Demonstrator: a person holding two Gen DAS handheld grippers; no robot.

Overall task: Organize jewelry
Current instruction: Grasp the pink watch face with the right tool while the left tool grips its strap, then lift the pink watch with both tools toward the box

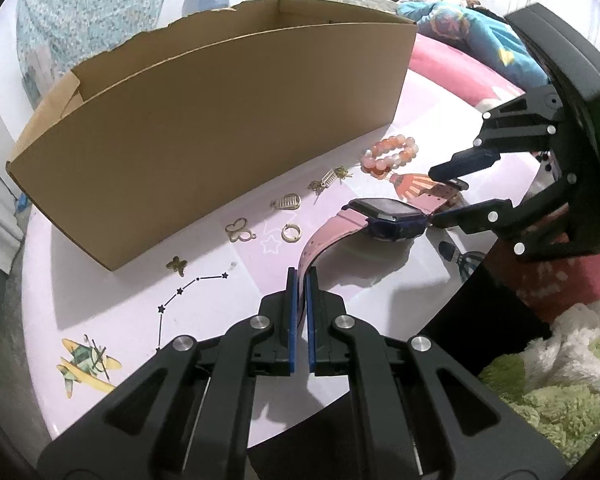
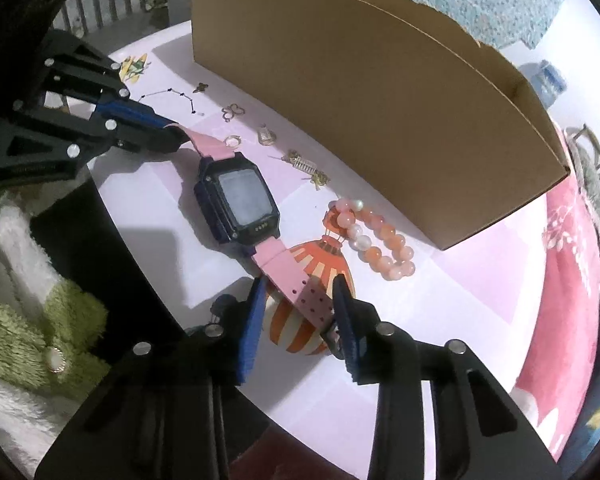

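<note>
Your left gripper (image 1: 301, 280) is right up close, and its two blue pads are squeezed together on the end of the pink strap of the watch (image 2: 238, 200). That strap end lifts up off the table (image 1: 100, 300) into the pads. The watch has a dark square face and lies flat on the table, a little way in front of the brown cardboard box (image 1: 220, 120).

Your right gripper (image 2: 300, 300) is at the other strap, the one with the little holes. Its pads sit one on each side of that strap with gaps showing, so they are not pinching it.

Just past the watch, near the box wall, you can see a bracelet of pink and orange beads (image 2: 374, 238). It lies beside a hot air balloon picture (image 2: 300, 320) on the table. Along the front of the box lie small gold pieces: a ring (image 1: 291, 232), a butterfly outline (image 1: 240, 231), a tiny butterfly (image 1: 176, 265) and some charms (image 1: 286, 202). A little plane picture (image 1: 85, 362) is near the table edge.
</note>
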